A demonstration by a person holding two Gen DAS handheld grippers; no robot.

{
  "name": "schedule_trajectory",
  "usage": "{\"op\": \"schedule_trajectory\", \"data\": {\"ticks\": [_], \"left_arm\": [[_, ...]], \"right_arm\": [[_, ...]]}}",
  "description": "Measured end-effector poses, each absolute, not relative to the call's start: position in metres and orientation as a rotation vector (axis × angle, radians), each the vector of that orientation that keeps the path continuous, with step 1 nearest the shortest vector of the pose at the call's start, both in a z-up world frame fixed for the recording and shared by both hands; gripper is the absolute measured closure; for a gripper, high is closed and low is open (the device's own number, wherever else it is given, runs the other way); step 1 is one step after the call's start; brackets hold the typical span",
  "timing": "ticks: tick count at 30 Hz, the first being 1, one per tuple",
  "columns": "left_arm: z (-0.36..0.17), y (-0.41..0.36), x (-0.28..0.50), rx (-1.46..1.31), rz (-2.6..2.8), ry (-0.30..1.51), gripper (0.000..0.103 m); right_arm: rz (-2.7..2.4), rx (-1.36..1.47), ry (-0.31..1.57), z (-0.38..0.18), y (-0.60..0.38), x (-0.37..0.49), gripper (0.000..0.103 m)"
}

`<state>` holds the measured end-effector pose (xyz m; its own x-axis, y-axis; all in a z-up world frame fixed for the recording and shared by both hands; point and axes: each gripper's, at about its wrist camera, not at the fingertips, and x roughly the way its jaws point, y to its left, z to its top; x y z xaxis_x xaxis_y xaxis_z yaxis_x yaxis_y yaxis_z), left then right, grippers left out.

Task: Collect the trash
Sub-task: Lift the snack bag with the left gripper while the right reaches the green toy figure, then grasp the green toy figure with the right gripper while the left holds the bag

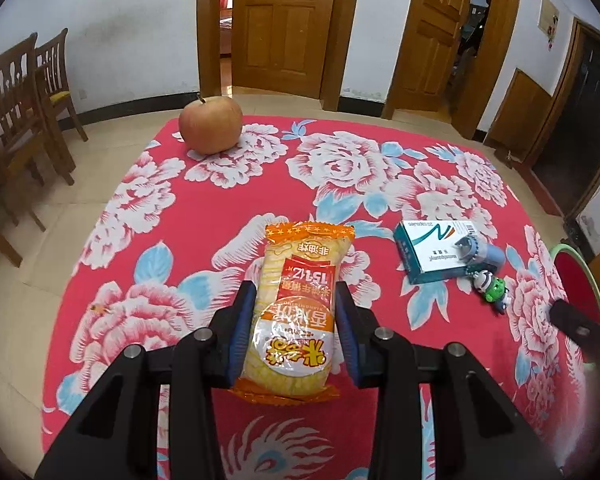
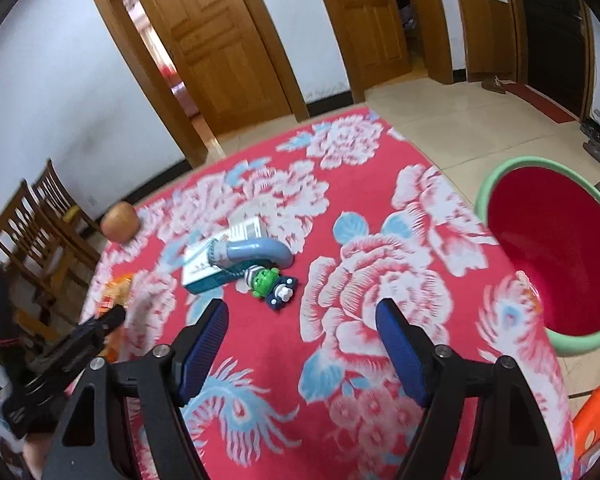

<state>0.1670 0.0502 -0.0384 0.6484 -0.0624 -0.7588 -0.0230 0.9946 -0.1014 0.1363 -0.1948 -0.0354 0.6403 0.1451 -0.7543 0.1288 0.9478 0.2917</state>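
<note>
The left claw (image 1: 296, 320) grips a crinkly plastic snack packet (image 1: 298, 304) between its blue ribbed pads, the packet lying flat on the table (image 1: 220, 220) near the front edge. The right claw (image 2: 302, 344) stands wide open over bare flowered cloth. A round apple (image 1: 211, 124) sits at the far left edge. A small cardboard box (image 1: 432, 250), with a curved blue plastic tube (image 2: 252, 250) resting on it and a toy keychain (image 2: 274, 284) touching it, lies towards the right. Beyond the right edge stands a red bin (image 2: 556, 240) with a green rim.
</note>
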Motion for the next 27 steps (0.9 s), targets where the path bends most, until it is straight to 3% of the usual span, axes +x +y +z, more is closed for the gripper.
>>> {"op": "schedule_trajectory", "data": {"ticks": [12, 17, 22, 27], "left_arm": [[-0.042, 0.061, 0.166, -0.149, -0.032, 0.846, 0.064], [-0.047, 0.060, 0.166, -0.170, -0.039, 0.857, 0.064], [-0.048, 0.055, 0.165, -0.144, -0.046, 0.840, 0.064], [-0.050, 0.053, 0.166, -0.133, -0.058, 0.842, 0.064]], "right_arm": [[-0.060, 0.221, 0.903, -0.067, -0.167, 0.174, 0.026], [-0.068, 0.138, 0.890, -0.069, -0.155, 0.178, 0.039], [-0.011, 0.123, 0.882, -0.069, -0.149, 0.176, 0.061], [0.035, 0.162, 0.878, -0.068, -0.151, 0.169, 0.062]]}}
